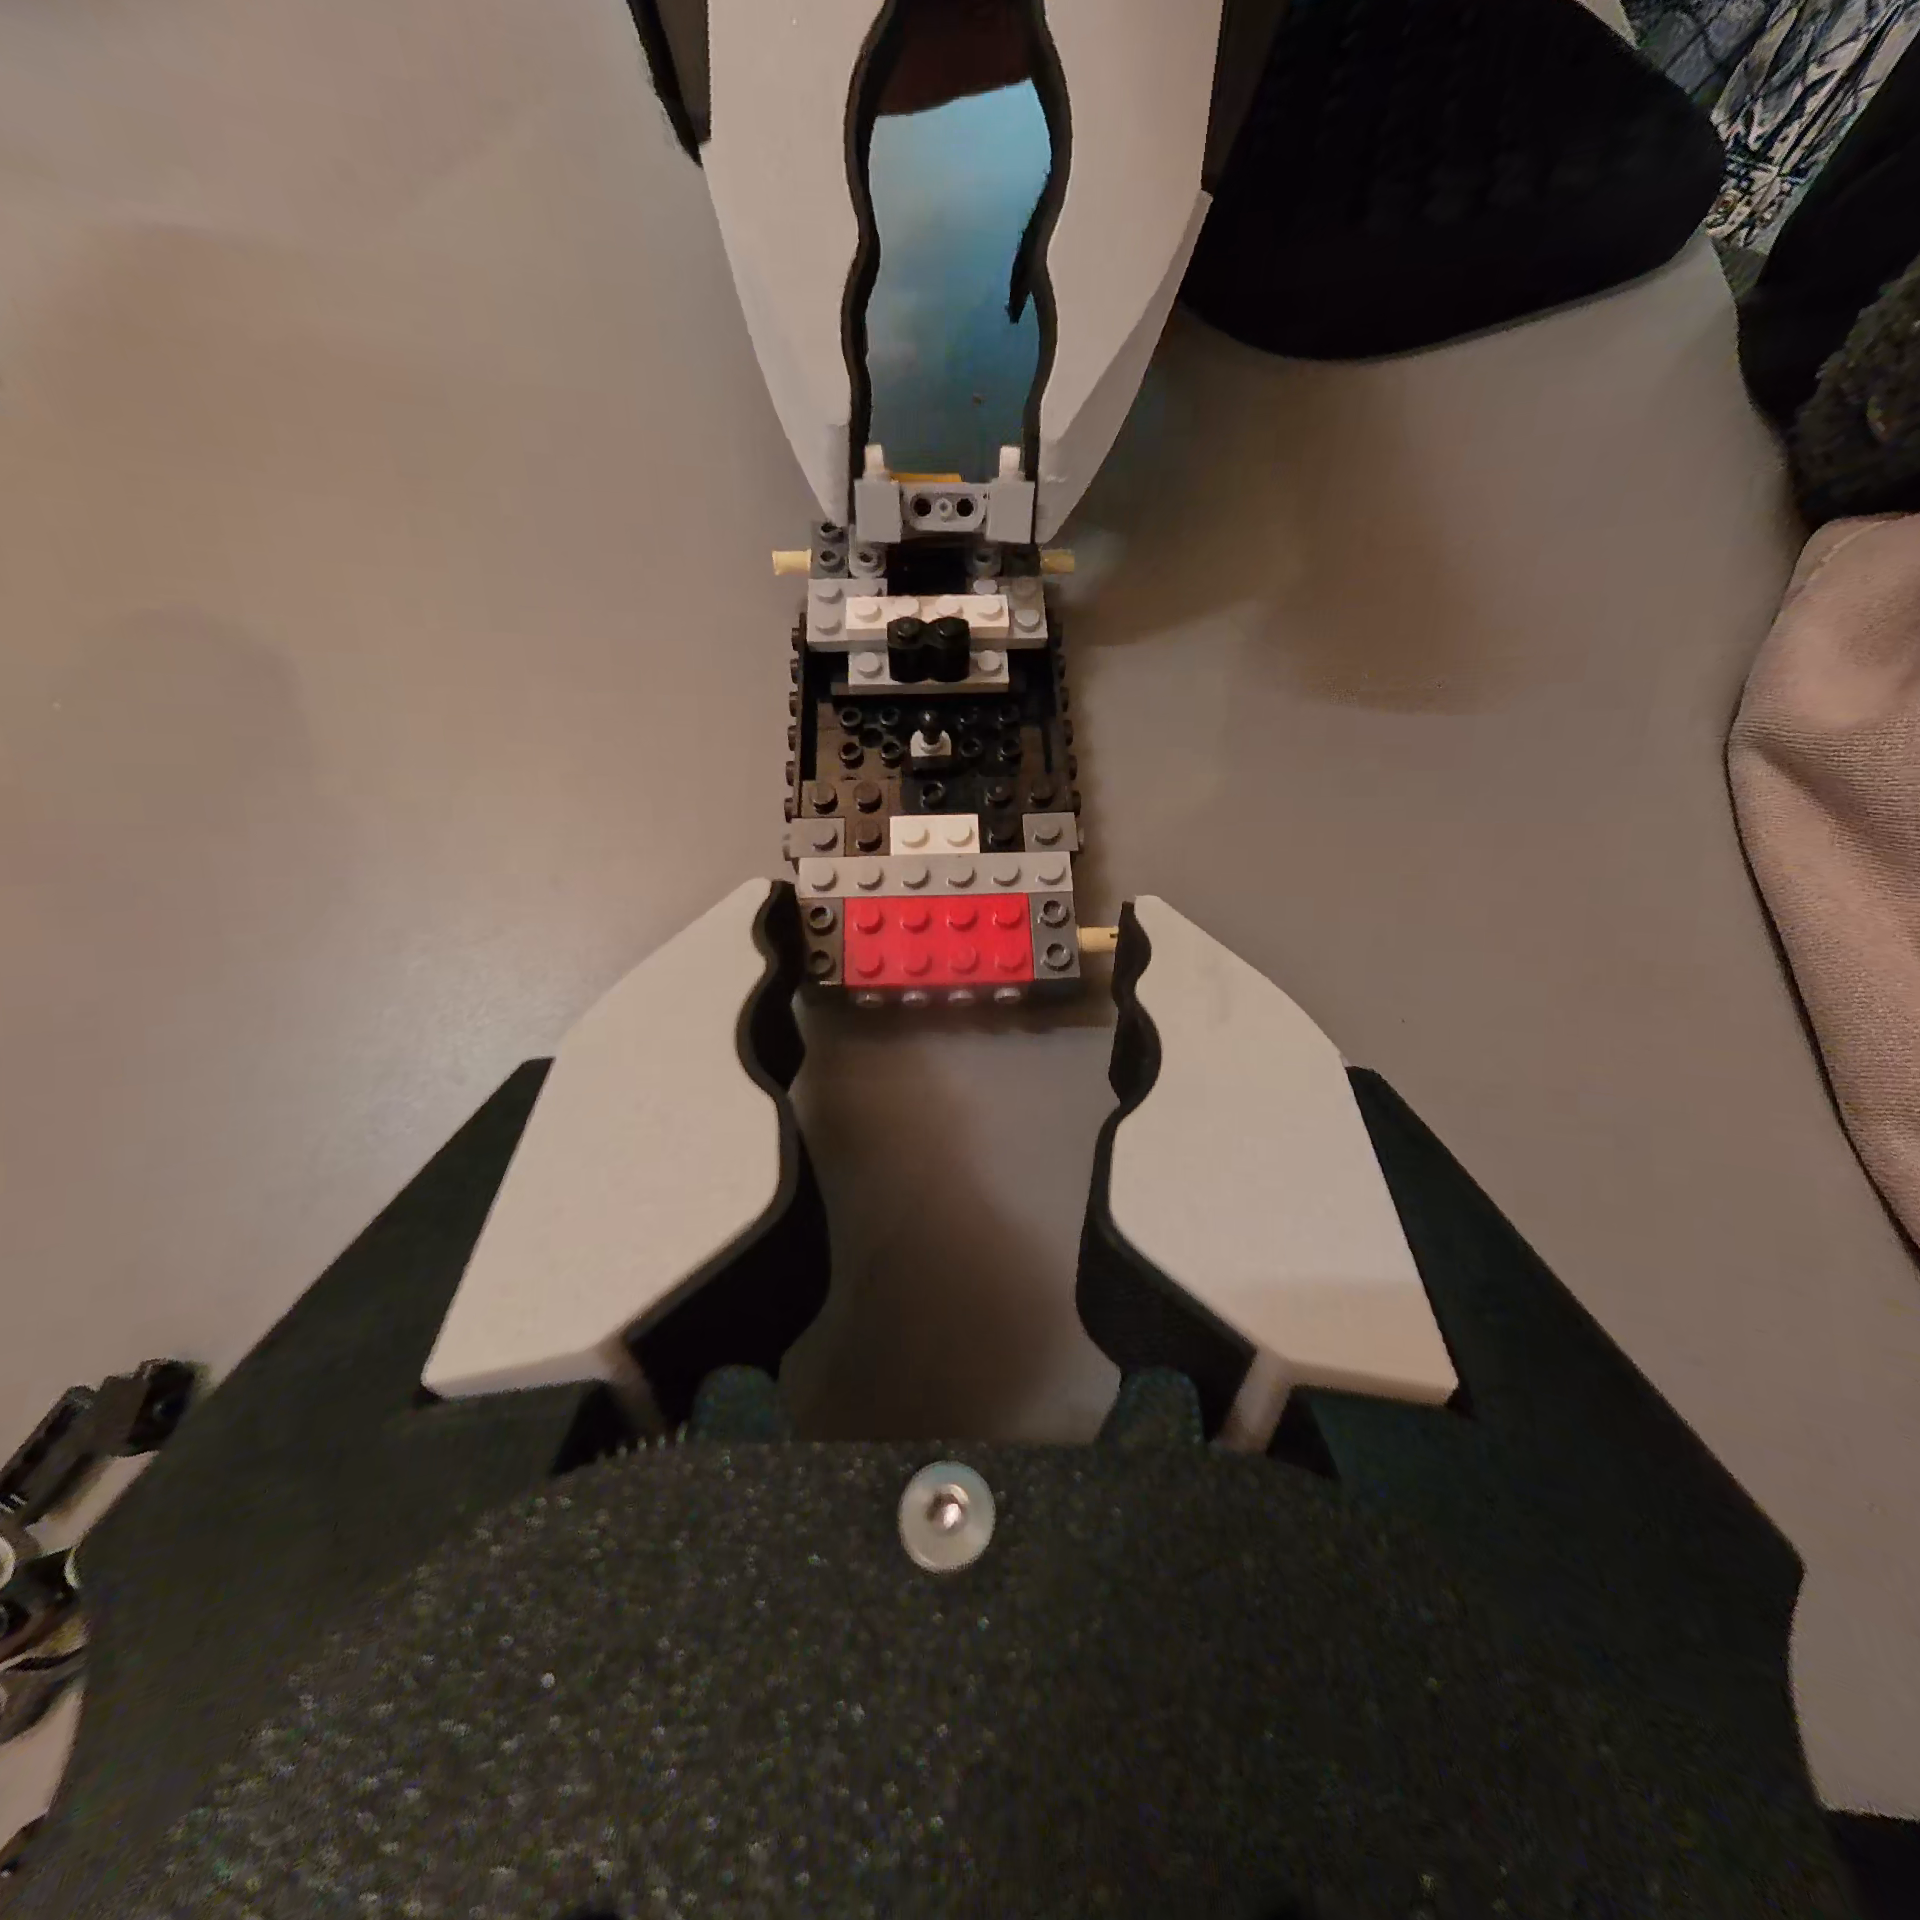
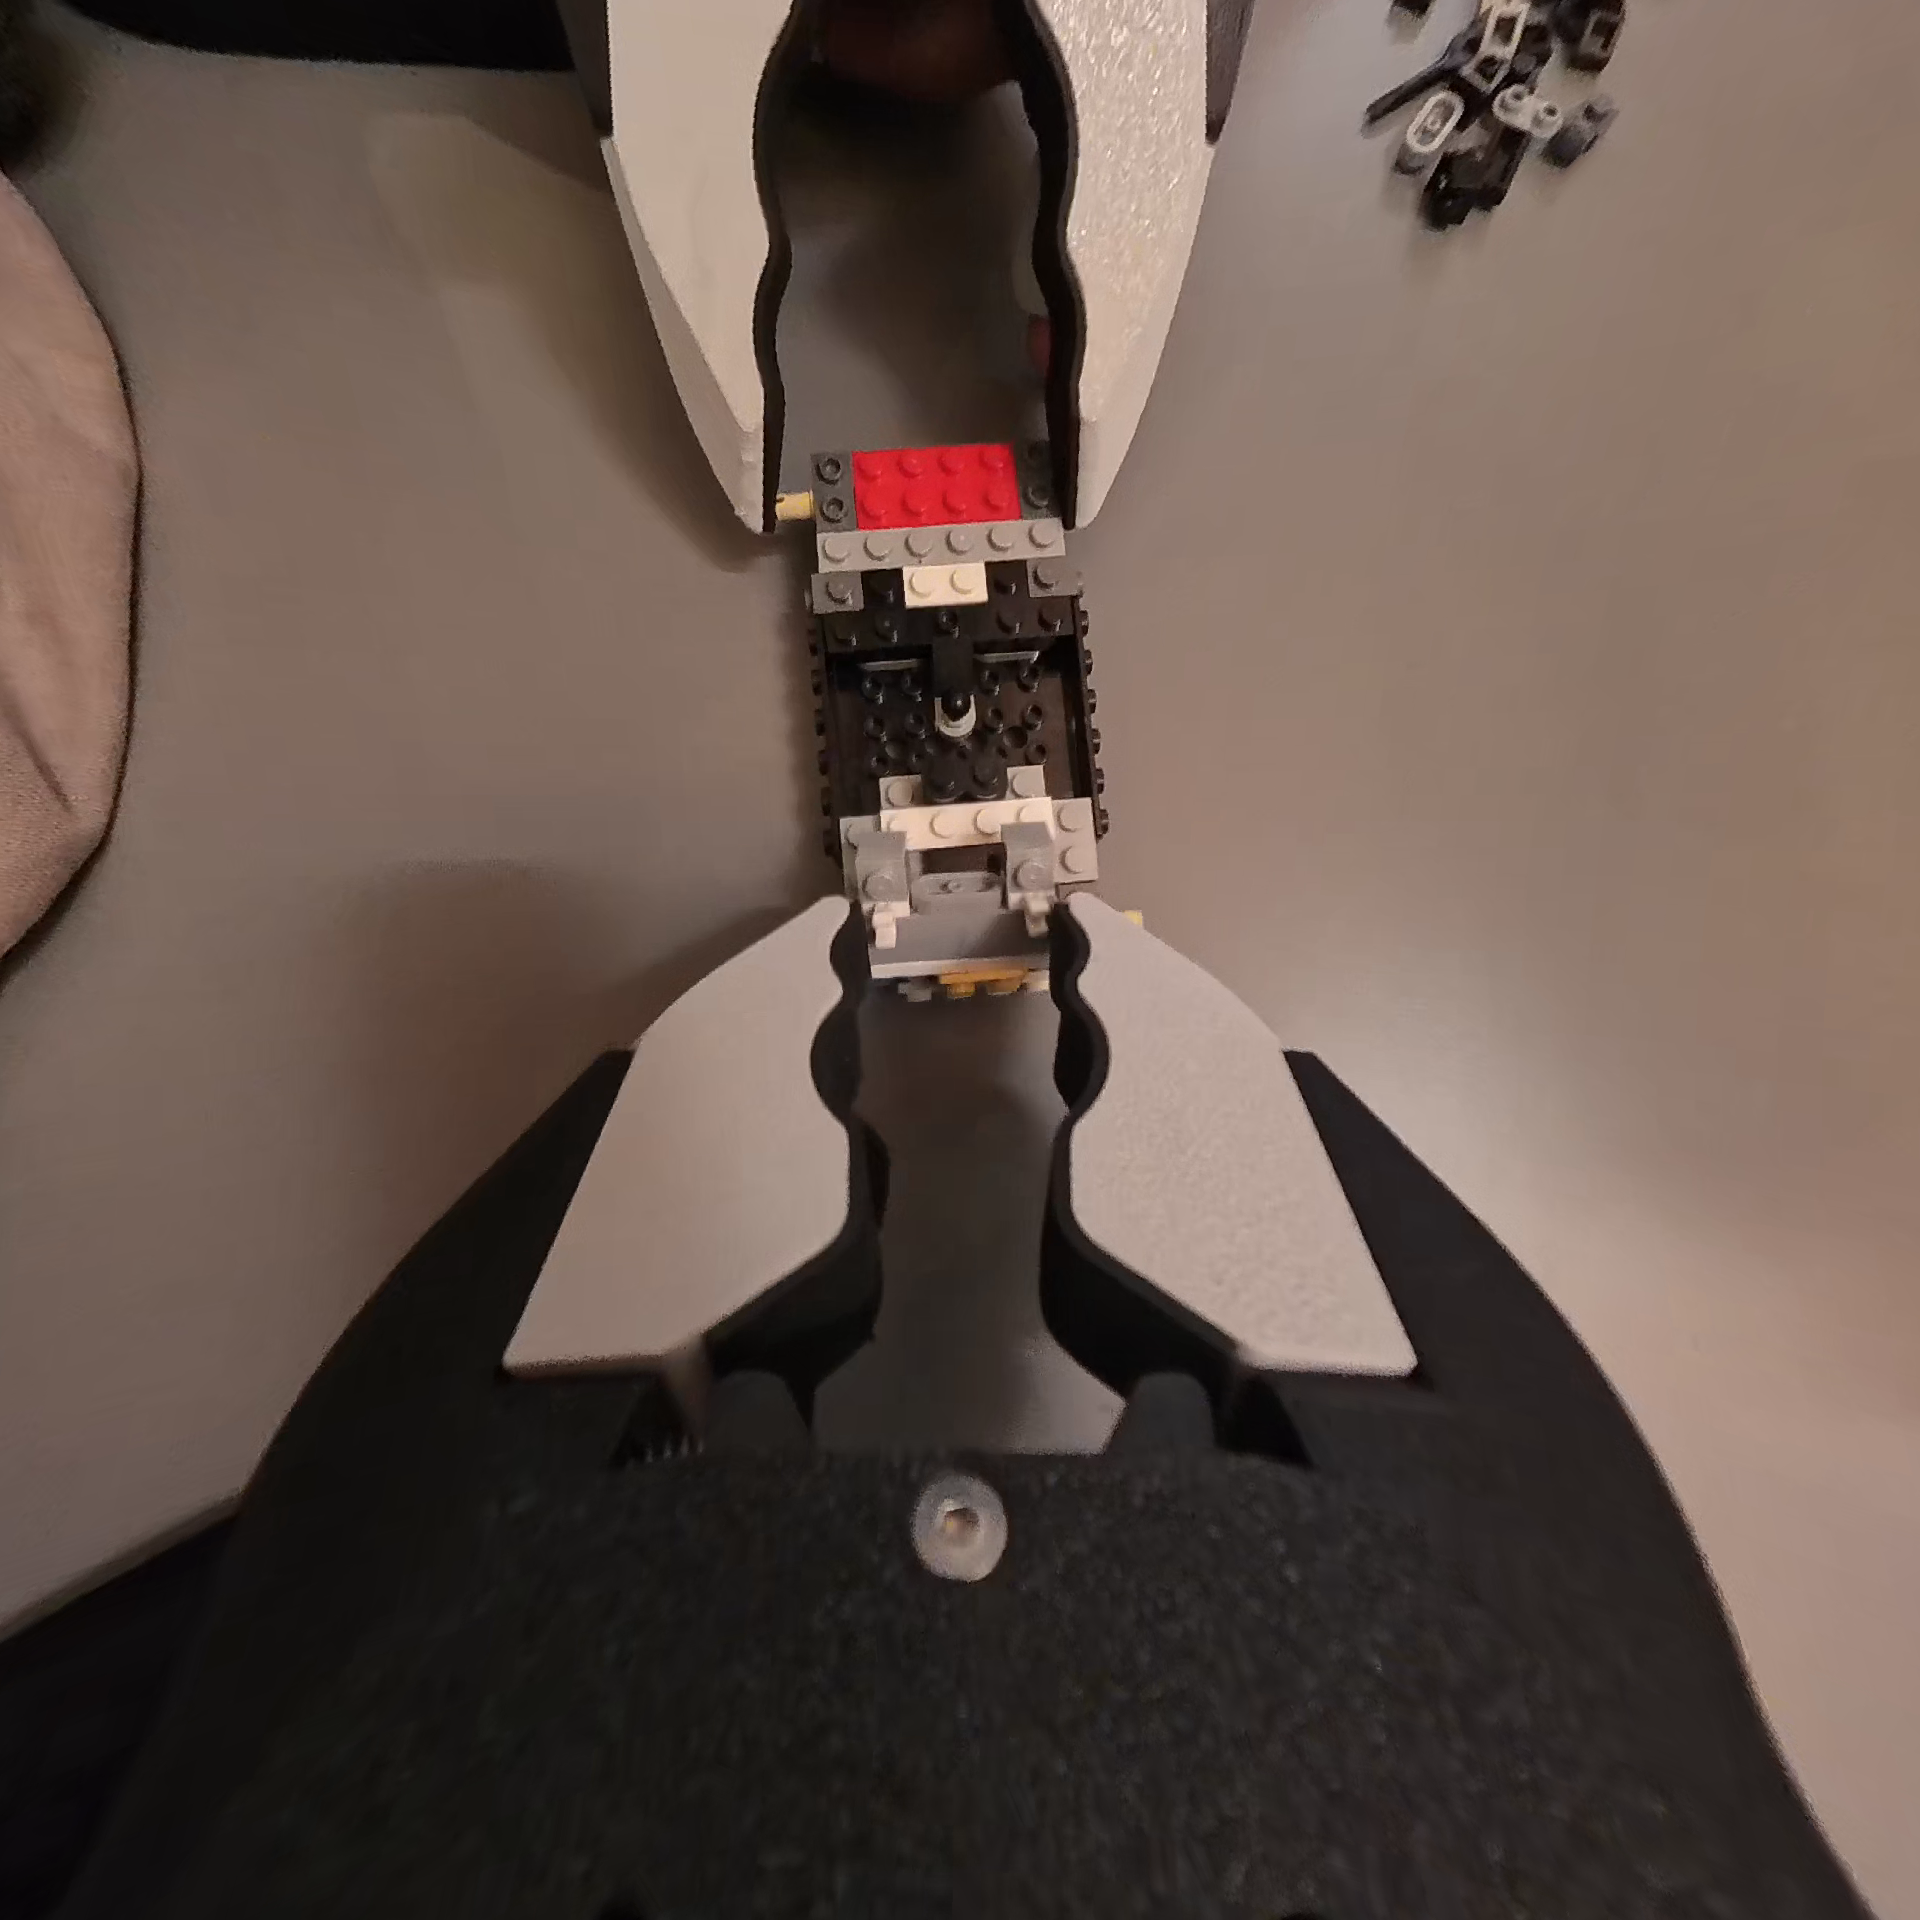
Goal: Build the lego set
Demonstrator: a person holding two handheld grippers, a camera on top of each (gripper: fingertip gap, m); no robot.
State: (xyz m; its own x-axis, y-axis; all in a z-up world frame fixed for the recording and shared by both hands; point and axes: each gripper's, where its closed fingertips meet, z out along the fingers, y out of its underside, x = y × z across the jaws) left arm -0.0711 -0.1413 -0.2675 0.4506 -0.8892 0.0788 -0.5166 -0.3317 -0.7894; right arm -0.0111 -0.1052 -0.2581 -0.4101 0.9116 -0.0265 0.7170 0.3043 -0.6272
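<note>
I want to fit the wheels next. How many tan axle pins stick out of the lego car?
3: two at the grey end and one beside the red brick. The fourth may be hidden behind the left hand-held gripper.

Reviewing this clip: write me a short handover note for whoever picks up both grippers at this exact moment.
Left gripper: open, straddling the red-brick end of the lego car, apparently not clamped.
Right gripper: shut on the car's grey end.
The car lies on the grey table between both grippers.
Done: chassis and part of the body.
Left: loose pieces lie untouched on the table; no wheels on the axle pins.
</note>
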